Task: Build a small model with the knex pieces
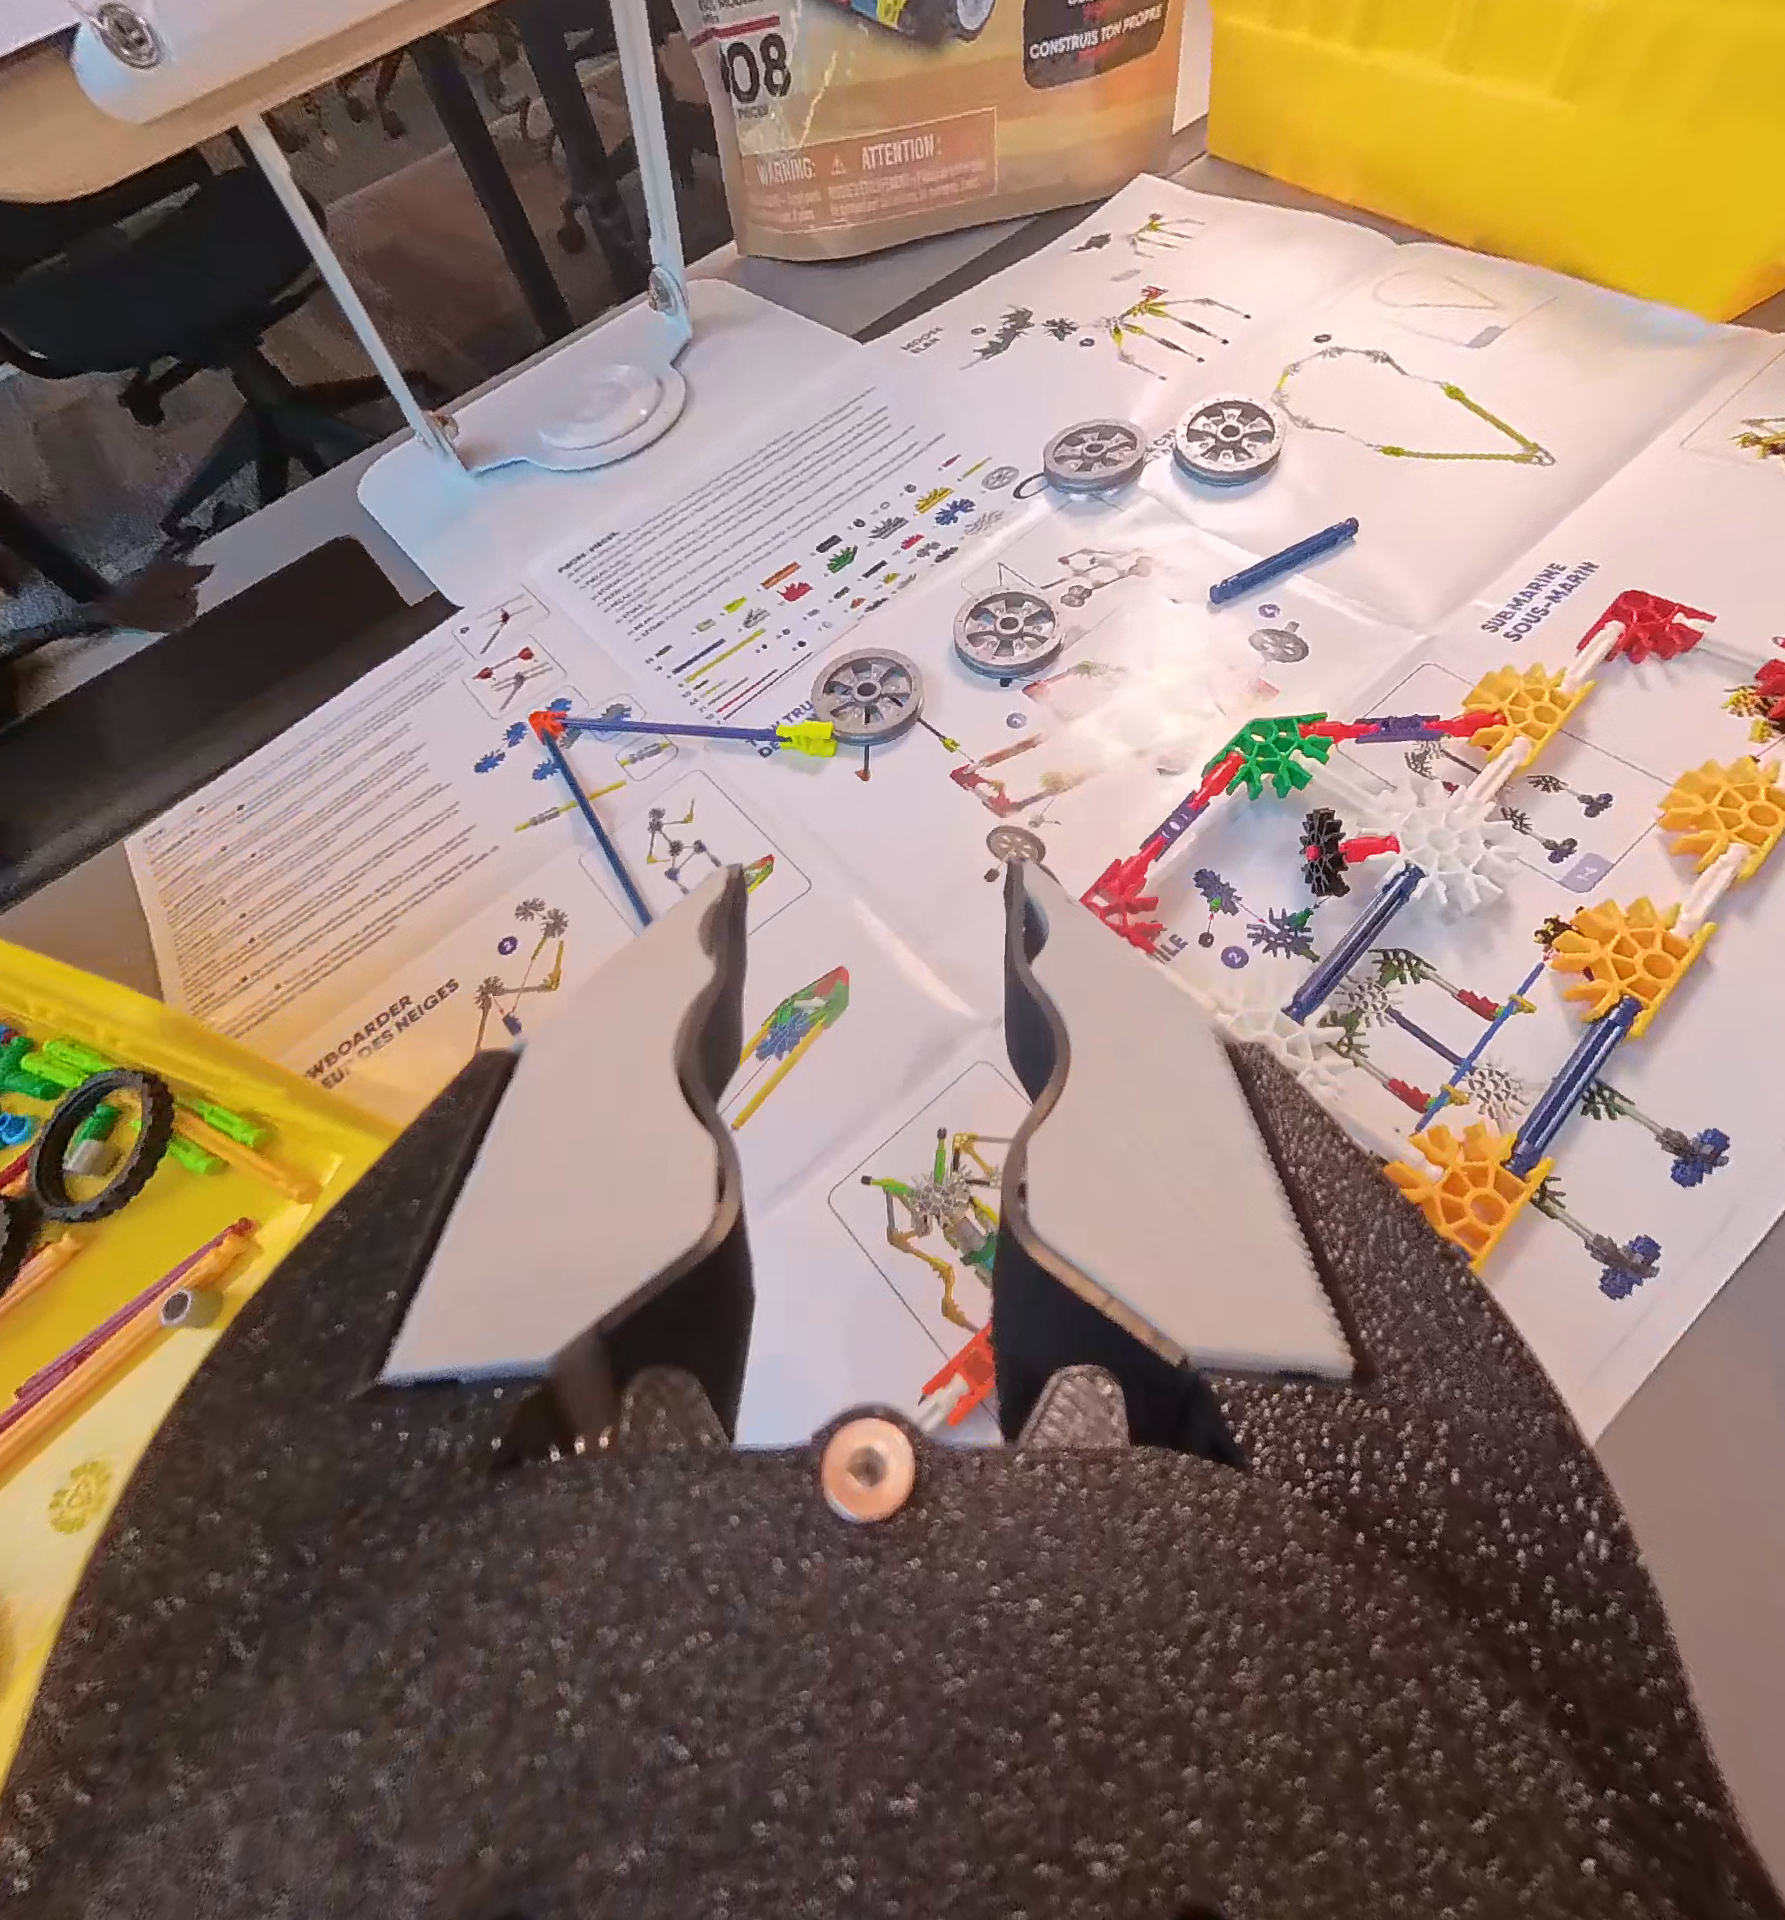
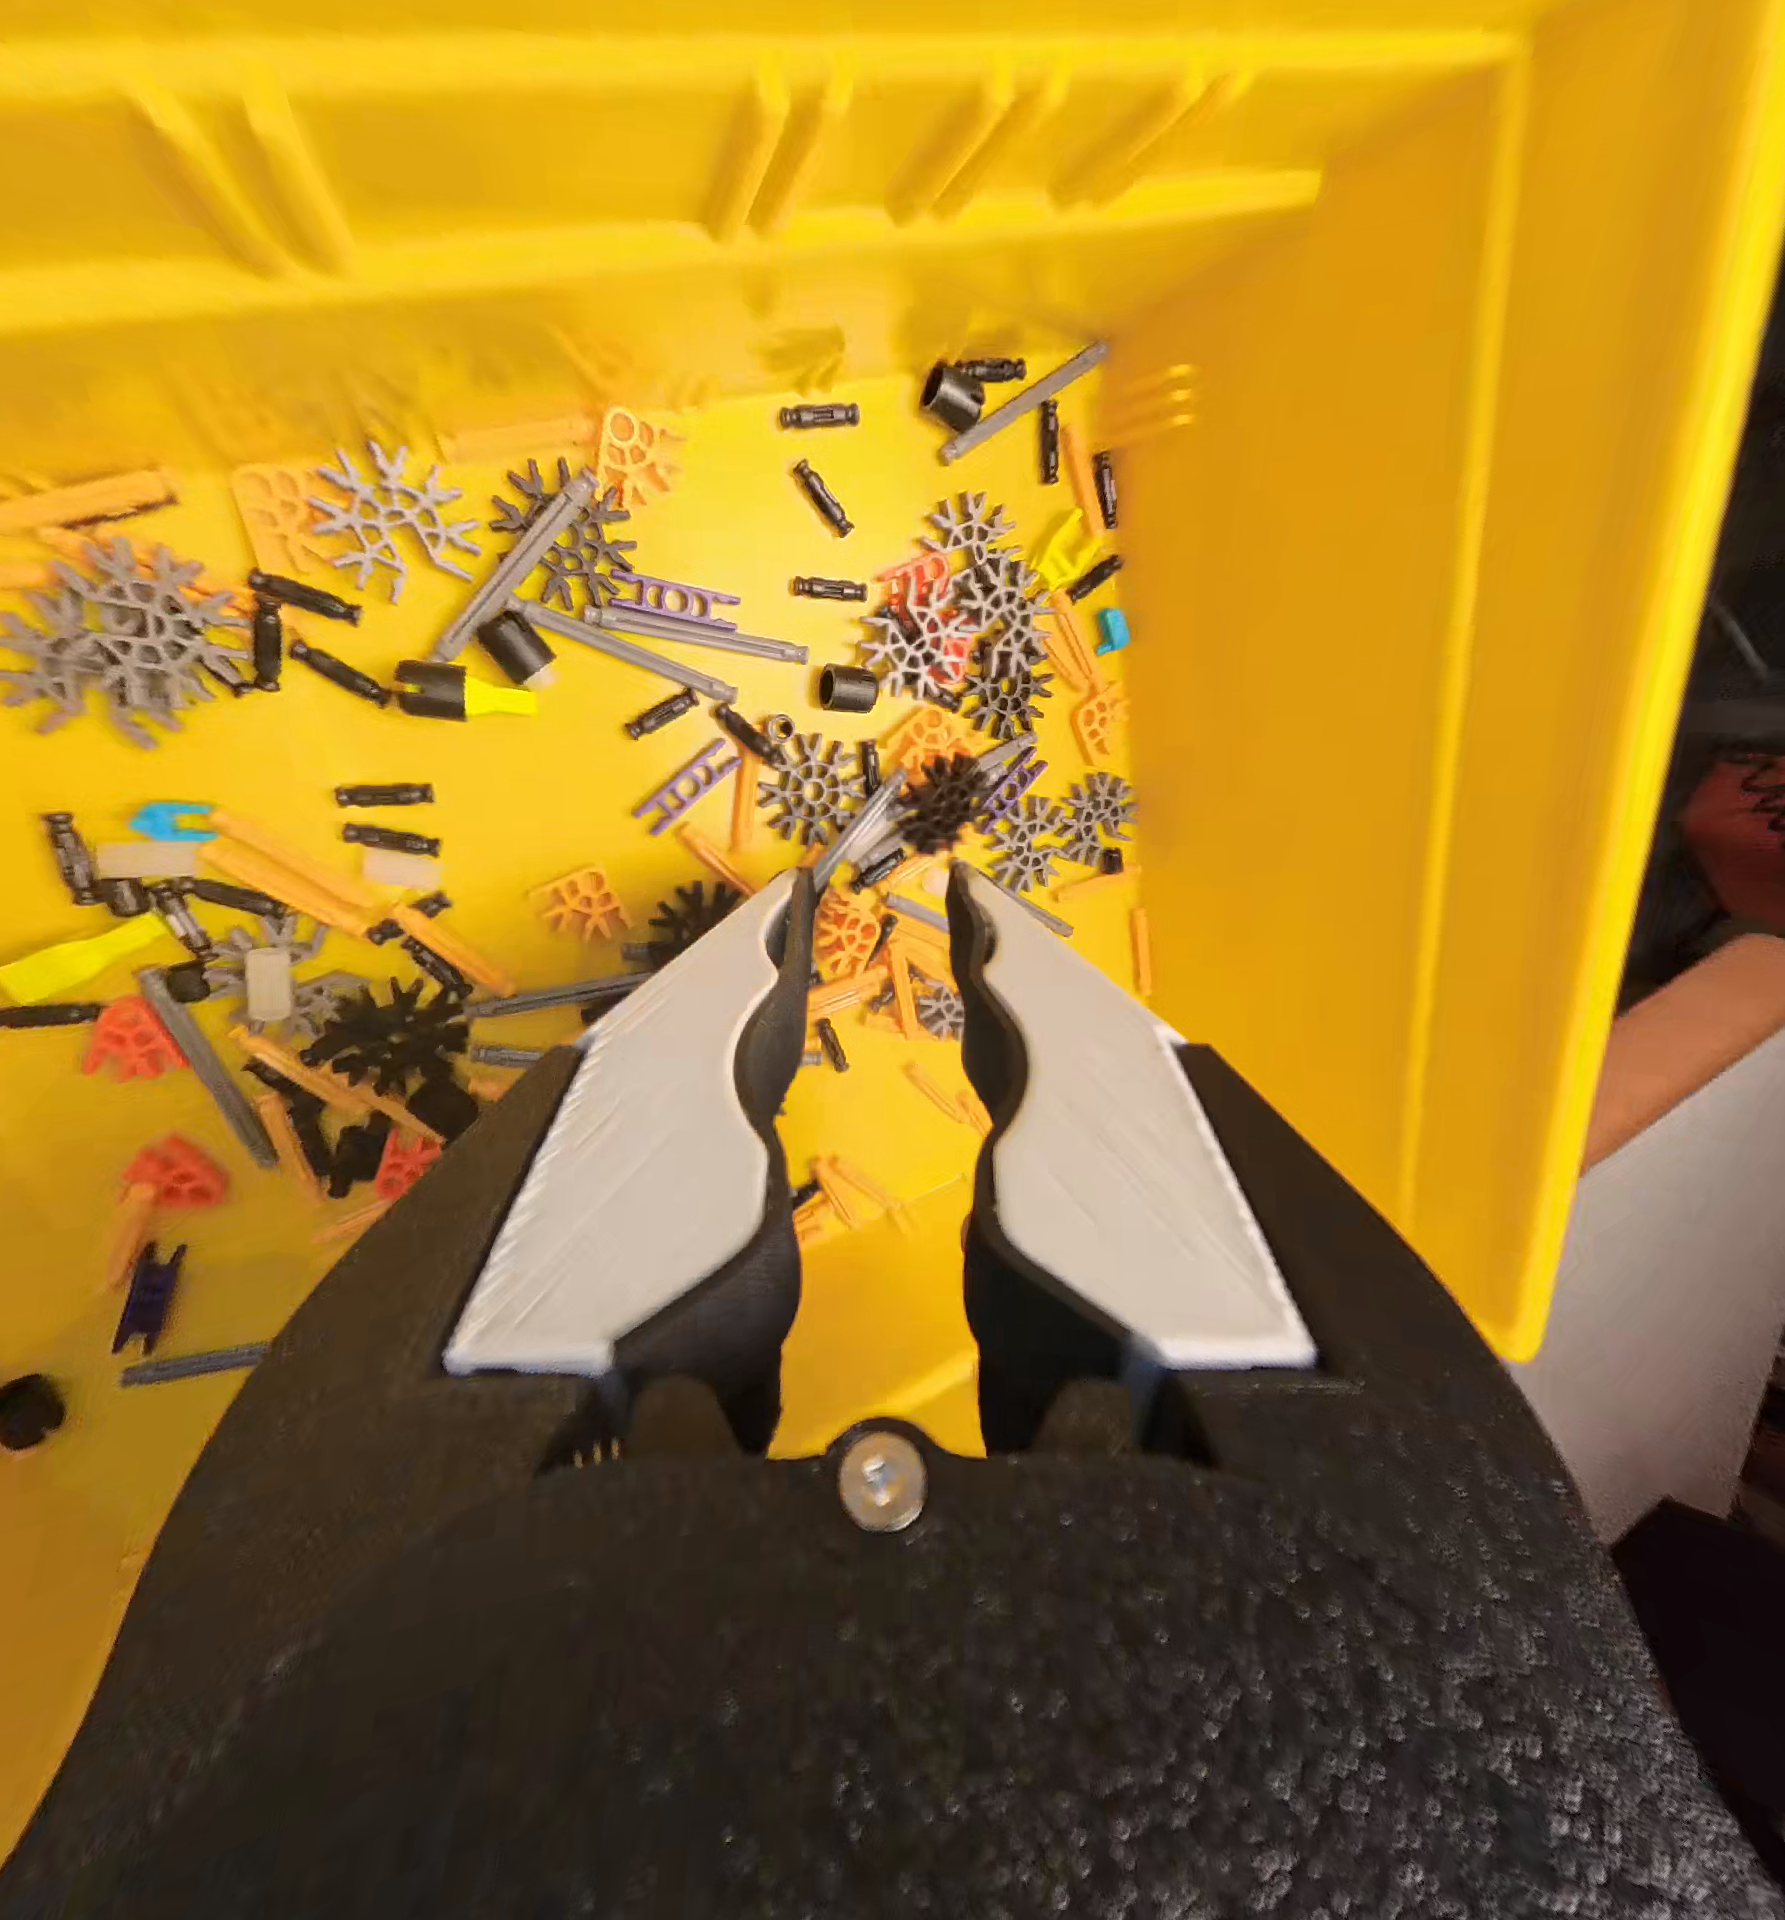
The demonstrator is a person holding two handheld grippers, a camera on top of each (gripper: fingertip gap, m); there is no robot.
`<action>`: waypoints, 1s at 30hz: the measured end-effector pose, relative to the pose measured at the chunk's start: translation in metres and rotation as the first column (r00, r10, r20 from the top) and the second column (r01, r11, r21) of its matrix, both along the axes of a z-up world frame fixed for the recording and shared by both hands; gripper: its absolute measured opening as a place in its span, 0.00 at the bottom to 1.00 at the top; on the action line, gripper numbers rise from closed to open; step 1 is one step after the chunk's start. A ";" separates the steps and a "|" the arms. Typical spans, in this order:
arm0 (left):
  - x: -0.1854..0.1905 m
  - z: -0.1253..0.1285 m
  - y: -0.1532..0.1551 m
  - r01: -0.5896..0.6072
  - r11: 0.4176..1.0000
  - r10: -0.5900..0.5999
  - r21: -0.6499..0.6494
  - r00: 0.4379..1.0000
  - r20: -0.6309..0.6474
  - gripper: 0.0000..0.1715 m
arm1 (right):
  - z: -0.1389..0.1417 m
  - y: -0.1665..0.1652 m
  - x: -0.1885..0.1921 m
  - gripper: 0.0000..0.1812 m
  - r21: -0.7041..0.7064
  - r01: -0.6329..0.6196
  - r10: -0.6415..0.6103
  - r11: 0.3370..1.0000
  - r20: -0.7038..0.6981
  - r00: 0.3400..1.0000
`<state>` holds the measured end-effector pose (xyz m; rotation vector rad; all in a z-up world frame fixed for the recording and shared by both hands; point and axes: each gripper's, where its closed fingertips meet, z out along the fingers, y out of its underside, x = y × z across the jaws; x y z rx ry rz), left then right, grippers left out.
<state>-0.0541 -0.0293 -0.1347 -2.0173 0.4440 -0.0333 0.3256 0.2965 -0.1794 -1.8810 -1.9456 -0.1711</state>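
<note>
My right hand-held gripper [image 2: 877, 883] hangs released inside the yellow bin [image 2: 1335, 623], a black toothed connector [image 2: 945, 802] at twelve o'clock. My left hand-held gripper [image 1: 872, 883], also released, holds nothing above the instruction sheet [image 1: 867, 997]; I'd close on one piece only.

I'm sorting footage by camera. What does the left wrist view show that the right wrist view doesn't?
Left only: the open left gripper above a white printed instruction sheet, four grey spoked wheels and a colourful rod-and-connector model.
Right only: the open right gripper inside a yellow plastic bin, over loose grey snowflake connectors.
Shared: small plastic construction pieces, empty grippers.
</note>
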 end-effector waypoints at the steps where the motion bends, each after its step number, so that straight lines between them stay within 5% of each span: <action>1: 0.001 -0.001 0.002 0.004 1.000 -0.004 0.001 1.000 0.000 0.28 | 0.009 -0.005 0.000 0.14 -0.013 -0.002 0.002 1.000 -0.043 0.999; 7: -0.002 -0.008 0.006 0.004 1.000 -0.004 -0.001 1.000 0.027 0.26 | 0.038 -0.124 0.016 0.29 -0.323 -0.122 0.058 0.938 -0.201 0.978; 10: -0.006 -0.009 0.005 0.004 1.000 -0.004 0.009 0.999 0.052 0.26 | 0.018 -0.182 0.030 0.32 -0.355 -0.163 0.111 0.921 -0.162 0.981; 12: -0.008 -0.007 0.005 0.006 1.000 -0.007 0.022 0.998 0.070 0.26 | -0.007 -0.187 0.042 0.26 -0.241 -0.159 0.156 0.957 -0.031 0.987; 13: -0.008 -0.005 0.004 0.009 0.999 -0.011 0.031 0.997 0.078 0.26 | -0.014 -0.182 0.044 0.14 -0.166 -0.162 0.165 0.973 0.004 0.986; 15: -0.008 -0.001 0.003 0.014 0.999 -0.018 0.050 0.996 0.086 0.26 | -0.013 -0.181 0.043 0.13 -0.131 -0.155 0.157 0.979 0.004 0.988; 23: -0.022 0.017 -0.034 -0.017 0.997 0.009 0.071 0.993 0.116 0.27 | 0.052 -0.252 0.049 0.13 -0.285 -0.158 0.161 0.946 -0.013 0.987; 27: -0.026 0.016 -0.037 -0.014 0.997 0.005 0.075 0.992 0.122 0.26 | 0.029 -0.190 0.067 0.15 -0.116 -0.068 0.086 0.991 0.152 0.985; 30: -0.030 0.020 -0.044 -0.009 0.997 0.003 0.081 0.997 0.080 0.28 | 0.030 -0.205 0.048 0.14 -0.159 -0.133 0.144 0.978 0.062 0.988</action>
